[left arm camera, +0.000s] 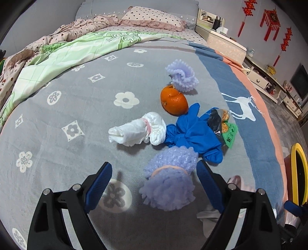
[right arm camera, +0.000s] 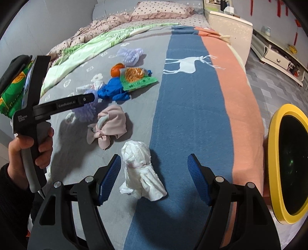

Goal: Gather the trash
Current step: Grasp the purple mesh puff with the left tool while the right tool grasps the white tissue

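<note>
Trash lies on a bed with a grey flowered blanket (left arm camera: 77, 107). My left gripper (left arm camera: 155, 171) is open around a purple foam net (left arm camera: 169, 180), fingers either side, not closed on it. Beyond it lie a white tissue wad (left arm camera: 138, 130), a blue glove (left arm camera: 192, 132), an orange (left arm camera: 174, 100), a snack wrapper (left arm camera: 225, 125) and a second purple foam net (left arm camera: 182, 77). My right gripper (right arm camera: 155, 169) is open around another white tissue wad (right arm camera: 140, 169). A pink cloth (right arm camera: 109, 125) lies between the two grippers. The left gripper (right arm camera: 90, 99) shows in the right wrist view.
A yellow-rimmed bin (right arm camera: 286, 163) stands at the bed's right edge, also seen in the left wrist view (left arm camera: 298, 171). A green quilt (left arm camera: 63, 57) and pillows (left arm camera: 152, 17) lie at the bed's far end. A white cabinet (right arm camera: 231, 32) stands to the right.
</note>
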{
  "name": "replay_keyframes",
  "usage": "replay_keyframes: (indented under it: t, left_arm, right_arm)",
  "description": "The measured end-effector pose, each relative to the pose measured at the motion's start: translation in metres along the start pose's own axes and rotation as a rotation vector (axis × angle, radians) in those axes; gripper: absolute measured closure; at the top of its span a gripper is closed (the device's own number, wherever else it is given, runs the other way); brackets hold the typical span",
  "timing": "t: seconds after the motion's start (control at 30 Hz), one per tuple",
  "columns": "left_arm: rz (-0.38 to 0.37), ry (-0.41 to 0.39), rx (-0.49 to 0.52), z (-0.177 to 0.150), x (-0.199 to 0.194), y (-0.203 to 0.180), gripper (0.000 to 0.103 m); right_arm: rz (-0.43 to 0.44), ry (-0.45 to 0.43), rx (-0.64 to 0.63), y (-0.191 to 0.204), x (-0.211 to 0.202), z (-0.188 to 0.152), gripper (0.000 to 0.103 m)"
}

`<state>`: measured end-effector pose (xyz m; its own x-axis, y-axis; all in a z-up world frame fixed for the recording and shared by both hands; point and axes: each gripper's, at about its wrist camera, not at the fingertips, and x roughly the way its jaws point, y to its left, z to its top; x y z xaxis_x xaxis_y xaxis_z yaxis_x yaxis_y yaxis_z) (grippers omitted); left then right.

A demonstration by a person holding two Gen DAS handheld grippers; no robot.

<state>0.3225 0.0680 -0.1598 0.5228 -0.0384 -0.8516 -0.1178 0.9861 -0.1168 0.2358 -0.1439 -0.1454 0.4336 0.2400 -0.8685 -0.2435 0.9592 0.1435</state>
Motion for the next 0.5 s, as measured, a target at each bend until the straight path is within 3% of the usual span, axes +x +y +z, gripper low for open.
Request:
replay_keyframes:
  t: [0.2,0.37,0.5]
  left_arm:
    - [-0.006,0.000,0.017,-0.001,0.006,-0.001,0.022]
    - [-0.020,0.024,0.026,-0.004,0.013,-0.002,0.043]
    - [-0.017,0.031,0.043,-0.007,0.016,-0.004,0.046]
  right_arm:
    - [-0.003,0.027,-0.034,0.011,0.016,-0.002,0.036]
    - [0.006,0.048,-0.032,0.012,0.025,-0.003,0.048]
    - [0.009,0.067,-0.032,0.014,0.031,-0.005,0.054]
